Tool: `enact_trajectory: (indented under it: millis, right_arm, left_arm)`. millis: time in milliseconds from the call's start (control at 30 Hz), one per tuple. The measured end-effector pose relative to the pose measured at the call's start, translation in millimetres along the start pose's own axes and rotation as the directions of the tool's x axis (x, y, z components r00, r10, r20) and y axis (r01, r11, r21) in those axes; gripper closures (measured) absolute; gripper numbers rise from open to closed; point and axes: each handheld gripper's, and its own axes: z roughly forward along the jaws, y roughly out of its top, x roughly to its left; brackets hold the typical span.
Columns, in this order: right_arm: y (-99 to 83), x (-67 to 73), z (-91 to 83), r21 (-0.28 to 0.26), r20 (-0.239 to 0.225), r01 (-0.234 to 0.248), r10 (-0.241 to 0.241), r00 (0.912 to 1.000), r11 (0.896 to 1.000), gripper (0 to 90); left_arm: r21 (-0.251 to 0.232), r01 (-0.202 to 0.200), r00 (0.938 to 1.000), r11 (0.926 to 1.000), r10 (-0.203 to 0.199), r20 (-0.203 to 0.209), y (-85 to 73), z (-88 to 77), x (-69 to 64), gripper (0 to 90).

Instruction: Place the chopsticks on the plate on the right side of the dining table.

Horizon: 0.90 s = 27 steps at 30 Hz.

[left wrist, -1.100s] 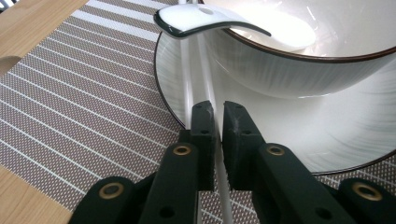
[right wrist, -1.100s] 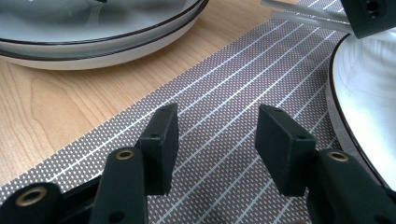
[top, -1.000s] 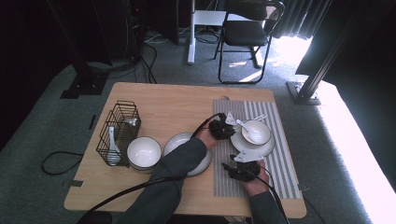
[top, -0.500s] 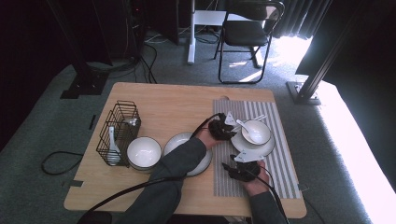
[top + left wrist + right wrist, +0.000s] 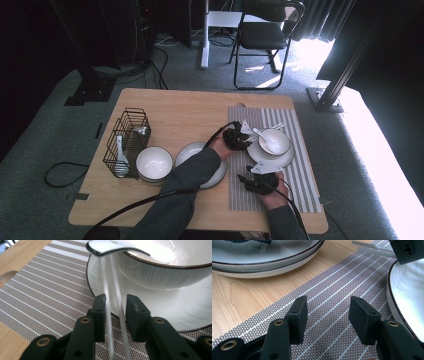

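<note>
no readable text, labels or signs

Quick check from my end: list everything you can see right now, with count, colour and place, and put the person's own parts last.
Table: one, light wood, under everything.
Striped mat: one, grey with pale lines, on the table's right part.
Plate: one, white with a dark rim, on the mat.
Bowl on the plate: one, white.
Spoon: one, white, its scoop in that bowl.
Wire basket: one, black, at the table's left.
Bowl beside the basket: one, white.
Wide dish: white, mid-table; it looks like two stacked.
Folding chair: one, black, beyond the table.
Left gripper: black, jaws around the spoon's handle, a gap on one side.
Right gripper: black, open over the mat.
</note>
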Motion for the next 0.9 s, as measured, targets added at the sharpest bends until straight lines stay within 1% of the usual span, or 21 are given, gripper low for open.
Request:
enact_trajectory:
  millis: [33, 133, 567, 633, 700, 900]
  right_arm:
    - [0.1, 0.0, -0.1, -0.001, 0.001, -0.001, 0.001, 1.0, 1.0, 48.7]
    - [0.0, -0.1, -0.2, -0.001, 0.001, -0.001, 0.001, 1.0, 1.0, 48.7]
    - [0.4, -1.6, -2.6, -0.014, 0.009, -0.009, 0.009, 0.9999, 1.0, 48.3]
    - [0.5, -2.2, -3.4, -0.016, 0.012, -0.009, 0.01, 0.9999, 1.0, 48.1]
    - [0.8, -2.3, -4.4, -0.017, 0.015, -0.011, 0.011, 0.9998, 1.0, 47.9]
    - [2.4, -4.2, -10.1, -0.035, 0.028, -0.016, 0.016, 0.9995, 0.999, 47.6]
  left_arm:
    - [0.003, -0.007, 0.9999, 1.0, 0.007, -0.007, 0.7, 0.4, -1.1, 77.8]
    - [0.009, -0.018, 0.9997, 0.9998, 0.018, -0.017, 1.8, 0.7, -1.9, 79.8]
    - [0.013, -0.051, 0.9986, 0.9986, 0.052, -0.012, 4.3, 2.5, 1.2, 80.2]
    - [0.009, -0.052, 0.9986, 0.9986, 0.052, -0.008, 4.2, 2.3, 1.4, 80.0]
    - [0.0, -0.047, 0.9989, 0.9989, 0.047, -0.007, 4.4, 1.1, 1.3, 77.5]
    - [-0.022, -0.038, 0.9993, 0.9991, 0.038, -0.002, 4.7, -4.5, 1.4, 74.4]
